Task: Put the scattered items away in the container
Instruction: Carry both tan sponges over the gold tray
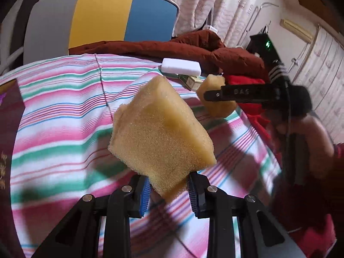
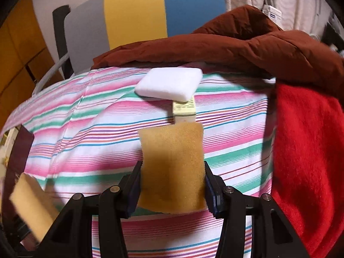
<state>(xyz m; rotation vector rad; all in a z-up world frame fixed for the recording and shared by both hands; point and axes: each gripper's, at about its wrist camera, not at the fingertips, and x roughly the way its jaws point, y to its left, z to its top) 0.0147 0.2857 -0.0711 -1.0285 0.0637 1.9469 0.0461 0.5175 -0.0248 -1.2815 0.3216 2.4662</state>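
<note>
The left hand-held gripper (image 1: pixel 168 195), at the bottom centre of the left wrist view, is clenched on the lower corner of a yellow sponge (image 1: pixel 161 137) held tilted above the striped bedsheet (image 1: pixel 60 111). The right hand-held gripper (image 2: pixel 172 191), bottom centre of the right wrist view, grasps a second yellow sponge (image 2: pixel 172 167) upright between its blue pads (image 2: pixel 211 195). Above centre in that view, a white sponge (image 2: pixel 169 83) rests on a small yellow-green box (image 2: pixel 185 109) on the sheet, with a brown quilt (image 2: pixel 236 45) behind and a red blanket (image 2: pixel 305 150) at right.
</note>
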